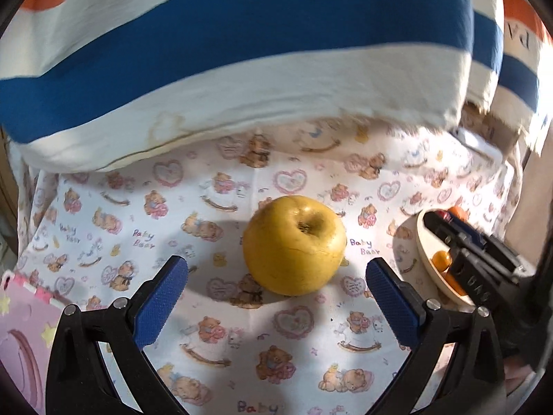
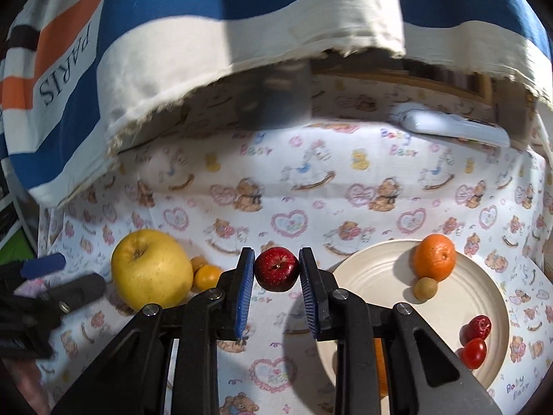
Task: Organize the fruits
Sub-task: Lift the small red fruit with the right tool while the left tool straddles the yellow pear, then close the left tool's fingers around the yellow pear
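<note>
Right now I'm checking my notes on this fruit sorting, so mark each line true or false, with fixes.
1. The right gripper is shut on the red apple. True.
2. The left gripper grips the yellow apple. False: it is open, with the apple lying between its fingers, untouched.
3. An orange lies on the plate. True.
4. The yellow apple is on the plate. False: it lies on the cloth.

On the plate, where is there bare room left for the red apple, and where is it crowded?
The plate is bare across its middle and left side, nearest the red apple held in the right hand-held gripper. It is crowded at the far rim, with the orange and a small brown fruit, and at the right rim, with two small red fruits.
</note>
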